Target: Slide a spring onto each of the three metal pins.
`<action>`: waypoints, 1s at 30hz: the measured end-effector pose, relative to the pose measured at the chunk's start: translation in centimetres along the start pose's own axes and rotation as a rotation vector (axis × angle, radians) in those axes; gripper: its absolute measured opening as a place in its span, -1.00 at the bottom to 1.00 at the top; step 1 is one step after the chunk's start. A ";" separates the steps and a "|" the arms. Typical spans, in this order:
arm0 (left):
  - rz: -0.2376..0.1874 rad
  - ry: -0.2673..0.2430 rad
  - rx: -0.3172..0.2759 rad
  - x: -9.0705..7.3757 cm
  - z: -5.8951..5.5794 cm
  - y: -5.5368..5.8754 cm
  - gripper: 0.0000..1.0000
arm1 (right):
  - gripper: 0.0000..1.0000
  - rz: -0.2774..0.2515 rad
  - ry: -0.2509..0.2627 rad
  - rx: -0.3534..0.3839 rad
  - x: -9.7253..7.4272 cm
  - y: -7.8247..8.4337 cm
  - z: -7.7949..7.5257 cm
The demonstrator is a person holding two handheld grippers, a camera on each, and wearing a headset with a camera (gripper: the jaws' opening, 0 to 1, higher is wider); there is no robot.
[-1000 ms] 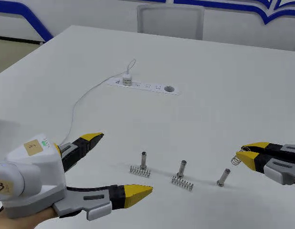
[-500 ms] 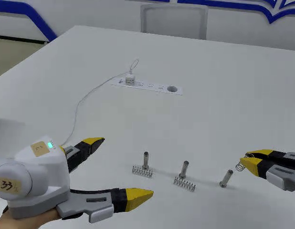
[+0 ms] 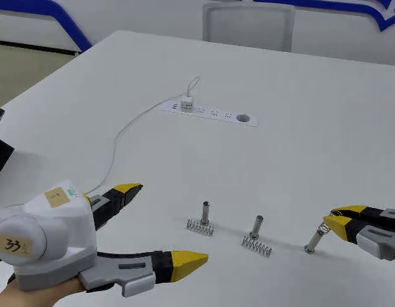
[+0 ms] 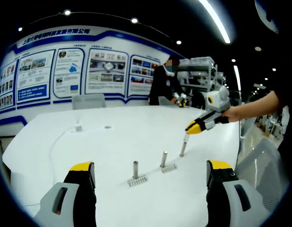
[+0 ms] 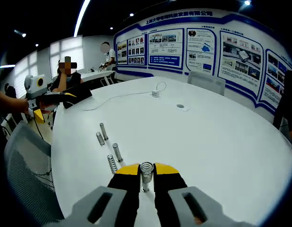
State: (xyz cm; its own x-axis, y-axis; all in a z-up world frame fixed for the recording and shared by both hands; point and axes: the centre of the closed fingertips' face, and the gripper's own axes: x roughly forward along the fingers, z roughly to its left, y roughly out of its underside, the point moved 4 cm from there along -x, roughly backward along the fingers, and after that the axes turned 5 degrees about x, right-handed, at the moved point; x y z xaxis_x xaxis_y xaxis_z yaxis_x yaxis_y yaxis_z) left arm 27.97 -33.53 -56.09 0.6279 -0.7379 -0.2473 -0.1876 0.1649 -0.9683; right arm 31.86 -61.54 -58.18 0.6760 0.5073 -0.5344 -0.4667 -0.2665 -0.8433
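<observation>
Metal pins, three: left pin [image 3: 205,212], middle pin [image 3: 255,226], right pin [image 3: 314,240]. Springs, three: two lying on the counter [image 3: 300,147], namely left spring [image 3: 200,226] and middle spring [image 3: 257,245]; one, the held spring [image 3: 323,226], between the jaws of the right gripper [image 3: 330,216]. Grippers, two, counting the left gripper [image 3: 170,222]. Power strip [image 3: 210,113], one. White plug [image 3: 187,104], one, with one cable [image 3: 130,125]. Chair [image 3: 248,24], one.

yellow-tipped black fingers [image 3: 185,259], silver spring [image 5: 146,171] and pins [image 3: 204,210], white table [image 3: 293,96].
</observation>
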 end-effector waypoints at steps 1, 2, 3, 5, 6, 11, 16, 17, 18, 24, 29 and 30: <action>0.004 0.002 0.002 0.0 0.0 0.0 1.00 | -0.78 -0.001 -0.003 0.000 0.0 0.0 0.1; 0.005 0.005 0.007 0.0 0.0 0.0 1.00 | -0.78 0.001 -0.004 -0.003 0.1 0.0 0.1; 0.006 0.007 0.008 0.1 0.0 0.0 1.00 | -0.78 0.004 -0.003 -0.006 0.2 0.0 0.1; 0.003 0.010 0.008 0.2 0.0 -0.1 1.00 | -0.78 0.008 -0.005 -0.007 0.2 0.1 0.1; 0.000 0.011 0.008 0.2 0.0 -0.2 1.00 | -0.78 0.009 -0.002 -0.006 0.2 0.2 0.0; -0.003 0.014 0.010 0.3 0.0 -0.4 1.00 | -0.78 0.018 0.001 -0.005 0.2 0.4 0.0; -0.004 0.019 0.012 0.4 0.0 -0.5 1.00 | -0.78 0.028 0.005 -0.009 0.3 0.7 0.1; -0.004 0.023 0.014 0.4 0.0 -0.5 1.00 | -0.78 0.030 0.008 -0.011 0.4 0.8 0.1; -0.004 0.025 0.014 0.4 0.0 -0.5 1.00 | -0.78 0.030 0.010 -0.010 0.4 0.8 0.1; -0.005 0.033 0.014 0.4 -0.1 -0.6 1.00 | -0.78 0.040 0.017 -0.007 0.9 1.3 0.0; -0.006 0.035 0.011 0.5 0.0 -0.6 1.00 | -0.78 0.053 0.014 -0.004 1.3 1.7 -0.1; -0.006 0.036 0.011 0.6 0.0 -0.6 1.00 | -0.78 0.055 0.014 -0.008 1.4 1.8 -0.1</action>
State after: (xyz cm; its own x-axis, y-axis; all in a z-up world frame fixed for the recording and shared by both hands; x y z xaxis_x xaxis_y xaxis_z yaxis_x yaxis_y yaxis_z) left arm 28.41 -34.06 -55.64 0.6009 -0.7622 -0.2407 -0.1759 0.1676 -0.9700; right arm 32.01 -61.44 -60.48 0.6572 0.4805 -0.5808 -0.4989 -0.3003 -0.8130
